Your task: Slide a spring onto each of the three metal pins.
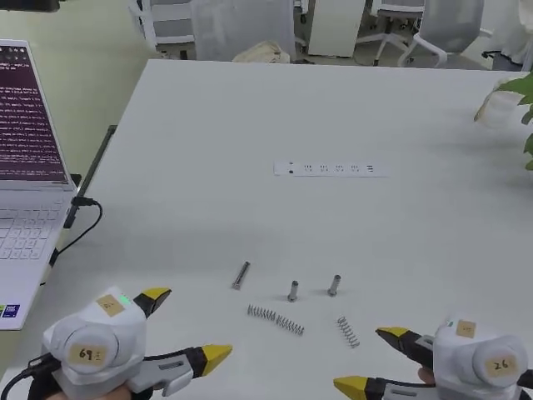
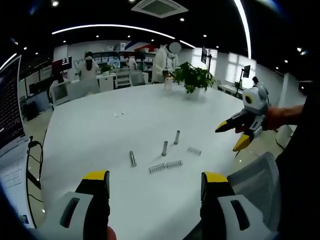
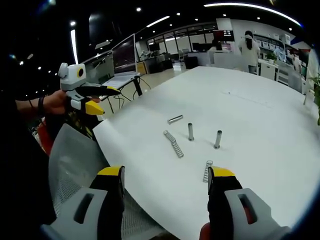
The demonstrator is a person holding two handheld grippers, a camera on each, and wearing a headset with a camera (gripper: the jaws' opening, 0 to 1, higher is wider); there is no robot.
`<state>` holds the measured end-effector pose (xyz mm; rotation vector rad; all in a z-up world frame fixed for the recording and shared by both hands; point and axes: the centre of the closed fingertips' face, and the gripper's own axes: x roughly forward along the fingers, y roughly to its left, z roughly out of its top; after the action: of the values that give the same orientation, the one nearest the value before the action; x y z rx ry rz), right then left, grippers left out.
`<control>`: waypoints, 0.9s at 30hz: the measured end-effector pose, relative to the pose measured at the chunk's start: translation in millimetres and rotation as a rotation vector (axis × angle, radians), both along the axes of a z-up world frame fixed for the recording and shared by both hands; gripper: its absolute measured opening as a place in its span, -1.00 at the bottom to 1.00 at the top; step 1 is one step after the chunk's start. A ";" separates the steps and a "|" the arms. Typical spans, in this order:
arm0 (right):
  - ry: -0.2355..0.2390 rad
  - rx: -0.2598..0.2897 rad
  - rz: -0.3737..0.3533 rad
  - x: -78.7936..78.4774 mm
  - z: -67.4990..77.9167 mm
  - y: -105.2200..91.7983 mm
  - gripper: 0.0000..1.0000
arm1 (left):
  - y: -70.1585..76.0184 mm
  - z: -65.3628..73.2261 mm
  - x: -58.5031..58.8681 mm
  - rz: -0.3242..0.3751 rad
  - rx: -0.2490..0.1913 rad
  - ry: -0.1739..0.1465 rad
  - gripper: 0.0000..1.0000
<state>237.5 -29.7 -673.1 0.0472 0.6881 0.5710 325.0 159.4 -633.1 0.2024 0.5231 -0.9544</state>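
White table [image 1: 250,125]: pins [image 1: 293,290] and springs [image 1: 276,318] lie loose, power strip [image 1: 330,169] markings unreadable. Tags read "69" on left gripper [image 1: 188,325], "26" on right gripper [image 1: 371,358]; both jaws spread, holding nothing.

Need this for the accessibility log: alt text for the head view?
Three short metal pins, two upright and one lying flat, sit with loose coil springs on a white table; the open yellow-tipped left gripper and right gripper hover nearby, empty.

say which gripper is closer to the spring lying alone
Right. The right gripper is just beside the lone spring; the left gripper is farther off, past the other springs.
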 end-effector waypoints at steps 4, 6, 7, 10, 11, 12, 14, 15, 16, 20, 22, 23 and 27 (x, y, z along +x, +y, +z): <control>0.001 -0.001 0.002 -0.1 -0.3 0.3 0.33 | -0.3 0.9 -0.4 0.003 -0.005 0.002 0.42; 0.006 -0.005 0.007 -1.1 -1.4 0.3 0.33 | -0.6 0.8 -0.9 0.004 -0.007 0.002 0.42; 0.006 -0.007 0.008 -1.3 -1.6 0.2 0.32 | -0.7 0.7 -1.1 0.004 -0.008 0.002 0.42; 0.006 -0.008 0.000 -1.0 -1.0 -0.6 0.32 | -1.0 0.0 -2.3 0.002 -0.009 0.004 0.42; 0.005 -0.007 -0.002 -0.9 -0.8 -1.0 0.32 | -1.1 -0.9 -2.8 0.000 -0.009 0.006 0.42; 0.005 -0.008 -0.002 -1.1 -0.6 -1.2 0.32 | -1.1 -1.4 -3.1 -0.001 -0.008 0.007 0.42; 0.007 -0.009 -0.005 -1.7 -0.9 -1.6 0.31 | -1.2 -1.3 -3.7 -0.005 -0.008 0.007 0.42; 0.008 -0.009 -0.005 -2.1 -1.3 -1.6 0.31 | -1.1 -1.1 -3.9 -0.006 -0.008 0.006 0.42; 0.010 -0.011 -0.005 -2.7 -2.2 -1.5 0.31 | -0.9 -1.1 -4.1 -0.007 -0.009 0.007 0.42; 0.011 -0.008 -0.007 -3.9 -2.9 -0.5 0.31 | 1.0 -1.4 -2.3 -0.006 -0.006 0.008 0.42; 0.012 -0.007 -0.008 -4.4 -3.0 0.0 0.31 | 2.1 -0.6 -0.6 -0.003 -0.009 0.008 0.42; 0.012 -0.008 -0.007 -4.5 -3.3 0.0 0.31 | 2.6 -0.1 0.1 -0.001 -0.009 0.007 0.42; 0.011 -0.006 -0.009 -3.9 -3.8 -0.4 0.31 | 3.8 0.3 1.3 0.002 -0.010 0.008 0.42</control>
<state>233.6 -30.0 -676.8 0.0472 0.6996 0.5603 326.3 163.2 -632.8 0.1892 0.5255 -0.9564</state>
